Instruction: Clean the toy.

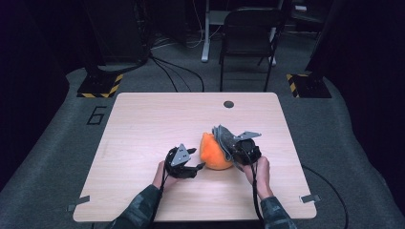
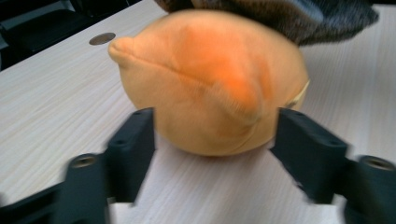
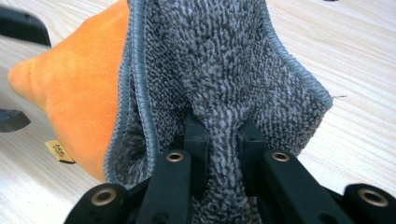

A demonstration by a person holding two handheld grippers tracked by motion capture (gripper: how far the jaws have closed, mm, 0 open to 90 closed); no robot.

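Pulling the grey cloth off the orange plush

Right gripper point(image 3: 218, 140) pinches the grey cloth point(image 3: 224, 70); left gripper point(image 2: 212, 135), jaws released, flanks the orange plush point(image 2: 205, 88) mid-table toward the near edge: reclamp it, then peel slowly.

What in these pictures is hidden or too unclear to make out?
- Orange plush: its right side is covered by the grey cloth in the right gripper view, and its top is cut by the upper edge in the left gripper view.
- Small tag on the plush: print too small to read.
- Left hand-held gripper: jaws blurred; whether they touch the plush is unclear.
- Grey cloth: its full shape is bunched up, high view.
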